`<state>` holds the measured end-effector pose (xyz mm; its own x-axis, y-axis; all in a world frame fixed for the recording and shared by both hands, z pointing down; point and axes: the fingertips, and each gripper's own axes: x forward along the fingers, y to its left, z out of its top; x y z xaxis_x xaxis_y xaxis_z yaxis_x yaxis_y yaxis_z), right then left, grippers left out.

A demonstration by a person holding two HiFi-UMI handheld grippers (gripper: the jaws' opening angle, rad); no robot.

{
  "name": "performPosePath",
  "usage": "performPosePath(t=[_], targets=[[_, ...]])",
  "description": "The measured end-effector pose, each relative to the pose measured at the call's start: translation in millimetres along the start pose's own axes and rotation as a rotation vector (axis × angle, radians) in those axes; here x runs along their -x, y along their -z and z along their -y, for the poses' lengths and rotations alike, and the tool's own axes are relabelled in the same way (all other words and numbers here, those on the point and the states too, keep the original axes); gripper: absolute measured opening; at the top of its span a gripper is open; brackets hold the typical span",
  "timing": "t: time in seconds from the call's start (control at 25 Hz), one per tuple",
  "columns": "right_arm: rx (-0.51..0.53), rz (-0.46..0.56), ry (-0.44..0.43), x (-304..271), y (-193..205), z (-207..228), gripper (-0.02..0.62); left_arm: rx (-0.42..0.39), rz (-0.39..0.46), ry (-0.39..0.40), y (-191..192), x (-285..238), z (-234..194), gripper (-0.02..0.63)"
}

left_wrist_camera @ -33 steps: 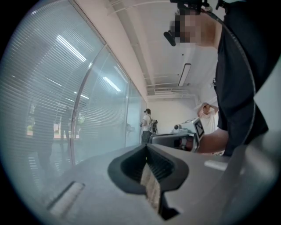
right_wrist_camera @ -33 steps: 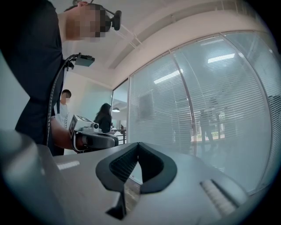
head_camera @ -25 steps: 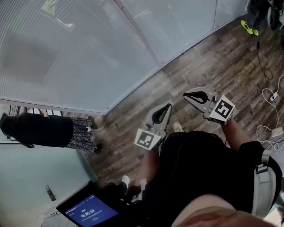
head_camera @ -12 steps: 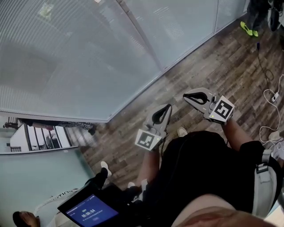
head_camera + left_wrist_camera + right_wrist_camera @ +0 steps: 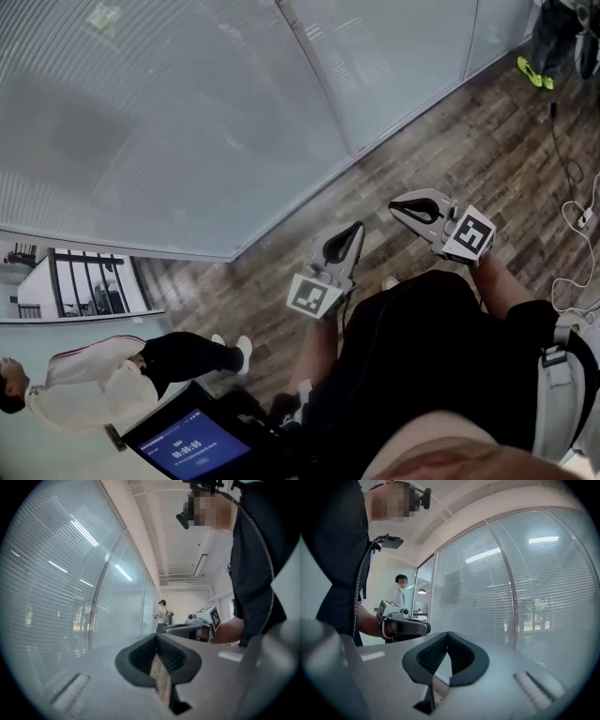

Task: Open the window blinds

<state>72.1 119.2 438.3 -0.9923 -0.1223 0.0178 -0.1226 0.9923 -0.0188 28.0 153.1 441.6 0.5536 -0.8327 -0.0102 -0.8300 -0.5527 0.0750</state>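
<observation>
The window blinds [image 5: 178,122] hang shut behind glass panels, their thin grey horizontal slats filling the upper left of the head view. They also run along the left of the left gripper view [image 5: 51,597] and the right of the right gripper view [image 5: 534,592]. My left gripper [image 5: 358,226] is held level at waist height over the wooden floor [image 5: 450,155], its jaws shut on nothing. To its right, my right gripper [image 5: 393,202] is also shut and empty. Both point along the blinds and stand apart from them. The right gripper [image 5: 199,623] shows in the left gripper view.
A person in a white jacket [image 5: 94,384] stands at the lower left. A tablet with a blue screen [image 5: 187,445] sits at the bottom. Cables [image 5: 574,211] trail on the floor at right. Green shoes [image 5: 532,73] show at the top right. Another person [image 5: 162,615] stands farther along the glass.
The blinds and floor have slid rightward in the head view while both grippers keep their pose. A person in a white jacket has come into view at the lower left.
</observation>
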Motion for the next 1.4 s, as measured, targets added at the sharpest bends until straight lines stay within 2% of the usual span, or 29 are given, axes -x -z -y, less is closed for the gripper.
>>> performPosePath(t=[0.76, 1.04, 1.4], targets=[[0.013, -0.015, -0.009, -19.2, -0.5, -4.9, 0.006, 0.012, 0.013, -0.018, 3.3, 13.5, -22.2, 0.003], [0.005, -0.014, -0.021, -25.8, -6.4, 9.4, 0.006, 0.016, 0.014, -0.036, 0.3, 7.5, -30.6, 0.003], [-0.004, -0.021, -0.067, -57.0, -1.3, 49.5, 0.006, 0.038, 0.005, -0.084, 5.9, -12.8, -69.2, 0.003]])
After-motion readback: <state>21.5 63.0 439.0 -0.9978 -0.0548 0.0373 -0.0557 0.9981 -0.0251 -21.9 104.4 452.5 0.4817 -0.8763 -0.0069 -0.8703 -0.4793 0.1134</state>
